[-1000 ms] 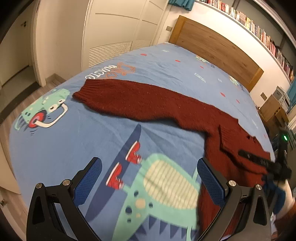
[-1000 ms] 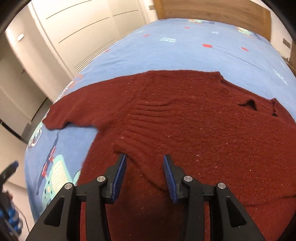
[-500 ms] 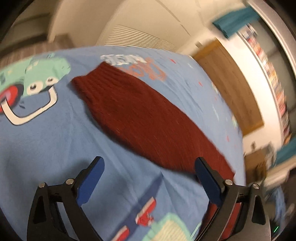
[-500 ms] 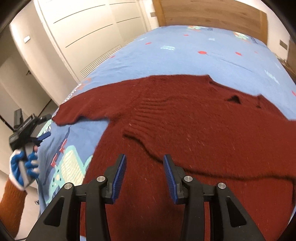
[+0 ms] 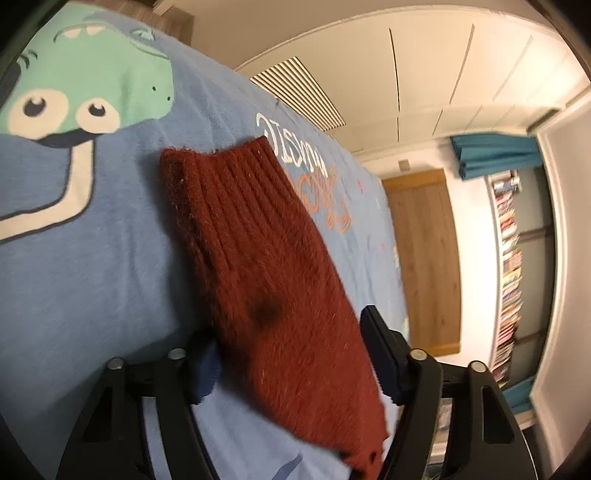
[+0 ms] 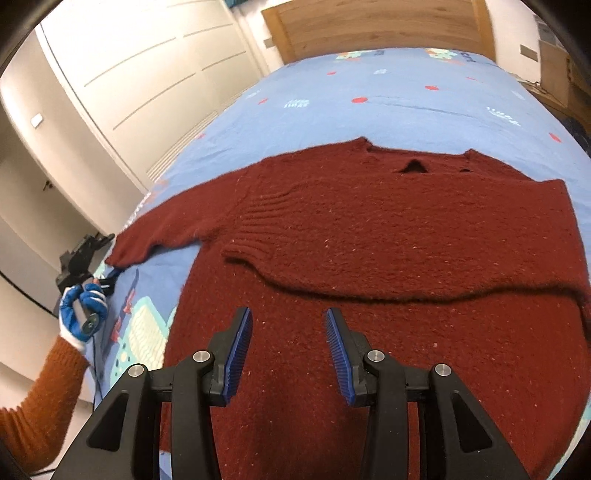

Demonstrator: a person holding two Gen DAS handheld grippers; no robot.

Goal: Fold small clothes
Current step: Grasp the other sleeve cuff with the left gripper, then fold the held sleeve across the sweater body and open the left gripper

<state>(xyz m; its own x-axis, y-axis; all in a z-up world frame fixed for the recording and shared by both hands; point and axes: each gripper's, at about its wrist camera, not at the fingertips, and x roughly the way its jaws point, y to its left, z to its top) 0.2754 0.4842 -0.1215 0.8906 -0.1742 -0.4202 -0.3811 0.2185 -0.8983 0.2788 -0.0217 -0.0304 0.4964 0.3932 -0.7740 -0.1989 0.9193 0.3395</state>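
A dark red knit sweater [image 6: 388,236] lies on the blue bedspread [image 6: 369,92]. Its right sleeve is folded across the chest; its left sleeve [image 6: 162,229] stretches out to the left. In the left wrist view that sleeve [image 5: 258,251], with its ribbed cuff at the top, lies between the fingers of my left gripper [image 5: 291,350], which is open around it near the bed's edge. My left gripper also shows in the right wrist view [image 6: 88,266] at the cuff. My right gripper [image 6: 290,343] is open and empty, hovering over the sweater's lower body.
The bedspread has a green dinosaur print [image 5: 88,85] by the cuff. White wardrobe doors [image 6: 147,74] stand left of the bed, a wooden headboard [image 6: 376,26] at the far end. A bookshelf [image 5: 509,266] lines the wall.
My left gripper has swung left and moved in along the outstretched sleeve, which now lies between its fingers. My right gripper has pulled back and risen from the sweater's body, staying open.
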